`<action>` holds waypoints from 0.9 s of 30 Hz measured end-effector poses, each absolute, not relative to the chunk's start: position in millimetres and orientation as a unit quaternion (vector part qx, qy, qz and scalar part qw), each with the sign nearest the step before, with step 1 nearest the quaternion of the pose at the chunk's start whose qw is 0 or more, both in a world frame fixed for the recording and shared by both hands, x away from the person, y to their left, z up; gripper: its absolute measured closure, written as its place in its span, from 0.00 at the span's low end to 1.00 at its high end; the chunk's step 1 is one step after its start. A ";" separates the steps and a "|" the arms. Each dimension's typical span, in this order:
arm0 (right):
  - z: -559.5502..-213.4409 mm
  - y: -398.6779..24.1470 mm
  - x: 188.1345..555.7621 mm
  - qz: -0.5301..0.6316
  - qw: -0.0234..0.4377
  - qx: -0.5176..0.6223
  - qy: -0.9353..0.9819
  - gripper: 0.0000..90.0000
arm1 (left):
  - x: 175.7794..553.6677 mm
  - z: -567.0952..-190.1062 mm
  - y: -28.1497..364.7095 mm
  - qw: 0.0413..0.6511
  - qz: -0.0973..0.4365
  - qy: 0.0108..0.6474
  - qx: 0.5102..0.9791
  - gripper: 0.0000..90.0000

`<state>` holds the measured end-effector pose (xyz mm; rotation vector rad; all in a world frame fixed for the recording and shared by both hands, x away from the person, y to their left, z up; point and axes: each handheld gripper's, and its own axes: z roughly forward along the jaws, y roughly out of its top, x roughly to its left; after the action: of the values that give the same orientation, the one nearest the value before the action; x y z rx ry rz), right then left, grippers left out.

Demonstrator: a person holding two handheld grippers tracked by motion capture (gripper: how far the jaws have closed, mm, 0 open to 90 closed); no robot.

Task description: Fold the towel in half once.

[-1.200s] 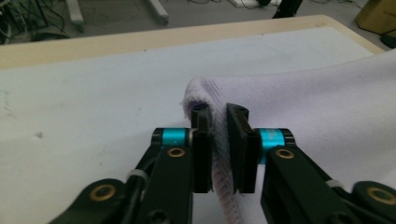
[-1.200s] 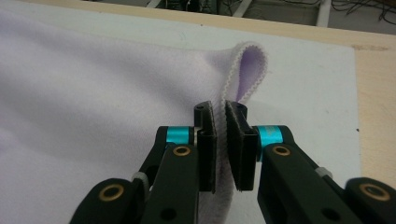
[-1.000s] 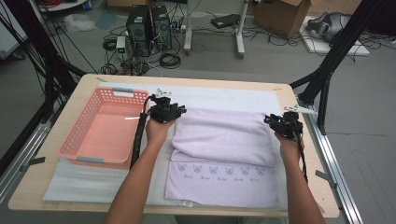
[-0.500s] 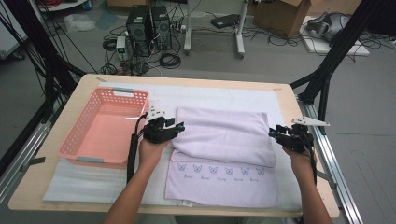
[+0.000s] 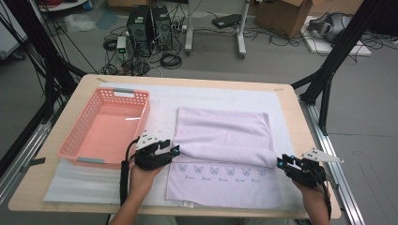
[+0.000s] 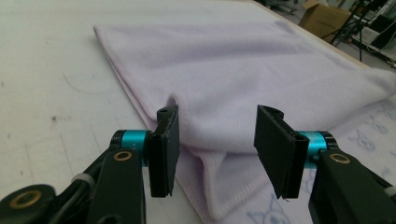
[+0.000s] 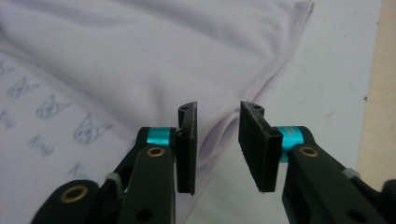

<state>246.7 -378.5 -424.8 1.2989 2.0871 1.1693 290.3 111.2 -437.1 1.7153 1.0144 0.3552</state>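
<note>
A lilac towel [image 5: 223,133] lies on a white mat [image 5: 162,101], its upper layer folded over a lower one printed with small butterflies [image 5: 220,171]. My left gripper [image 5: 174,151] sits at the near left corner of the upper layer. In the left gripper view the towel [image 6: 233,70] shows its folded corner between the jaws of my left gripper [image 6: 217,149], which have just been opening; the pads do not press it. My right gripper [image 5: 280,162] is at the near right corner. In the right gripper view my right gripper [image 7: 218,144] has just been closing, with a gap left over the towel's [image 7: 163,46] edge.
A pink plastic basket [image 5: 141,123] stands on the table's left side, close to my left gripper. The wooden table edge [image 5: 293,110] runs just right of the mat. Computers, cables and black frame legs are on the floor beyond the table.
Both grippers have moved from the towel's far corners along its sides to the near corners of the upper layer. The towel has stayed where it was.
</note>
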 end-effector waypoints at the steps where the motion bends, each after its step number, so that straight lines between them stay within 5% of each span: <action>1: -426.0 -379.0 243.5 0.420 0.208 0.463 0.753 0.79 | 286.9 -439.6 111.6 0.527 0.147 0.426 0.720 0.56; 4: -427.1 -377.4 232.9 0.423 0.185 0.450 0.765 0.87 | 282.0 -445.6 110.1 0.513 0.146 0.426 0.731 0.57; 10: -435.3 -350.5 245.9 0.408 0.131 0.405 0.808 0.87 | 282.5 -450.4 101.6 0.476 0.141 0.431 0.754 0.65; 17: -438.4 -332.5 285.7 0.369 0.171 0.441 0.800 0.86 | 286.1 -451.8 92.6 0.434 0.148 0.434 0.775 0.95; 27: -438.4 -340.8 281.6 0.384 0.202 0.464 0.772 0.73 | 283.8 -451.0 95.0 0.446 0.141 0.431 0.772 0.96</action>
<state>281.6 -340.8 -438.4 1.2971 2.1559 1.0721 283.8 95.0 -451.0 1.9123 1.0666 0.3482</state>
